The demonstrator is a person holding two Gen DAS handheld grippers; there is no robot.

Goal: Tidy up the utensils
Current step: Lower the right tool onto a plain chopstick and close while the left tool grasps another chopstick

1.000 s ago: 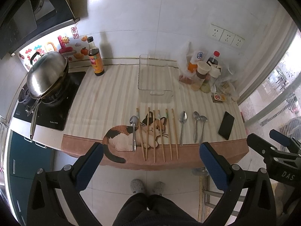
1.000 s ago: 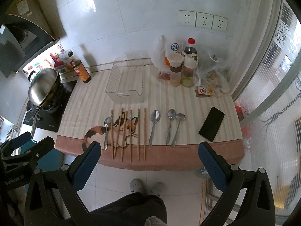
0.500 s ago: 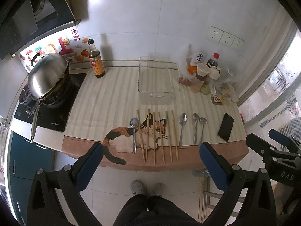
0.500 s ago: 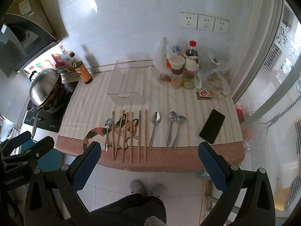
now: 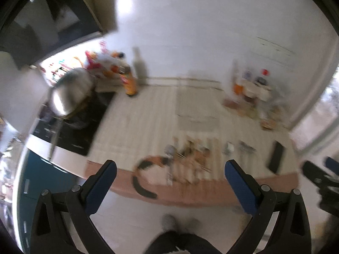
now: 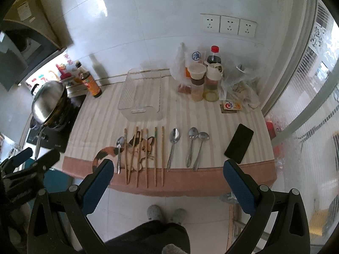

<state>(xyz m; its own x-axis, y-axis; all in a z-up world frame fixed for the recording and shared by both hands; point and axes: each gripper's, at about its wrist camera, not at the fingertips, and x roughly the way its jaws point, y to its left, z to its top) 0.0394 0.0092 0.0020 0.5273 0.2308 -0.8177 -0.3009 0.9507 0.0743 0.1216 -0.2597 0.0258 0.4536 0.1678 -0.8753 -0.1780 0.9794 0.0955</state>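
Several wooden chopsticks and several metal spoons lie in a row near the front edge of a striped cat-print cloth. One spoon lies left of the chopsticks. A clear plastic bin stands empty behind them. My right gripper is open and empty, held in front of the table edge. My left gripper is open and empty; its view is blurred, and the utensils show only as smears.
A steel wok sits on the black cooktop at the left. A sauce bottle stands by the wall. Condiment jars and bags crowd the back right. A black phone lies at the right.
The left wrist view has turned left and gone blurred with fast motion. The right gripper has moved slightly closer to the table. Both stay open.
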